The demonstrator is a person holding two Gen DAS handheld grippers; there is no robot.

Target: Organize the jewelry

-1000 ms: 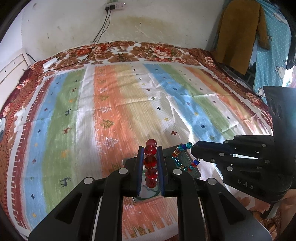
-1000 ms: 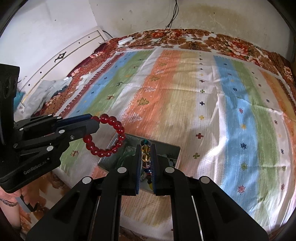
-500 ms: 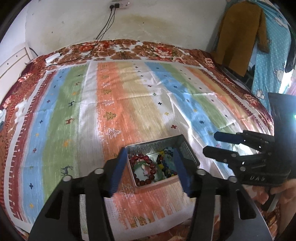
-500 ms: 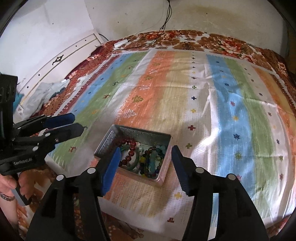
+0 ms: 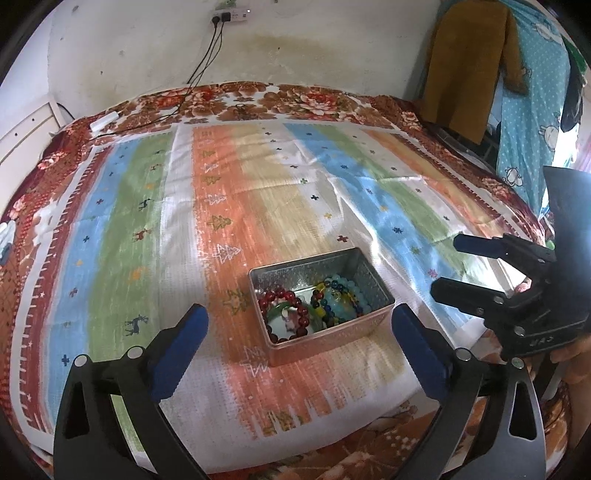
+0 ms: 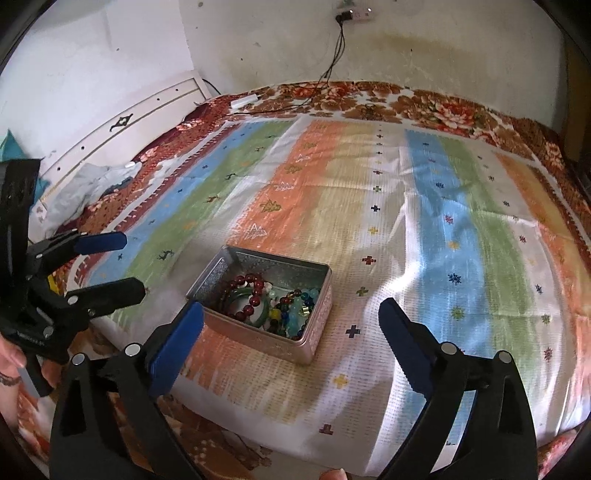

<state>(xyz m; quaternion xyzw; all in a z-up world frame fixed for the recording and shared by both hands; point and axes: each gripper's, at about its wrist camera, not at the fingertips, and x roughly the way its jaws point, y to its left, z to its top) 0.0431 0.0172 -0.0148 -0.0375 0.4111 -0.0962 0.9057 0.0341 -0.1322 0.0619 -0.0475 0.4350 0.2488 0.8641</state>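
**Both grippers stand empty above the metal tin of bracelets**

The metal tin point(image 5: 320, 302) sits on the striped blanket point(image 5: 229, 206), on its orange stripe, near the front edge of the bed. The tin has no lid on it and its walls carry an embossed pattern. Inside it, at the left, a red bead bracelet point(image 5: 283, 314) lies over a green bangle point(image 5: 280, 312). At the right side of the tin lies a heap of mixed bead bracelets point(image 5: 340, 295) in light blue, dark blue, yellow and red.

The left gripper point(image 5: 299, 334) hangs just in front of the tin, on the near side. Its jaws are opening and already wide, and nothing is between the blue pads. The right gripper point(image 6: 291, 334) hangs also in front of the tin, a little to its right. Its jaws are opening too, wide apart, and they hold nothing. The tin shows between the fingers only in the background, not touched.

Writing: each gripper body carries small pale letters, seen from the other camera, but they are too blurred to read surely. On the wall far behind the tin, a white power strip point(image 5: 229, 15) with black cables is fixed.
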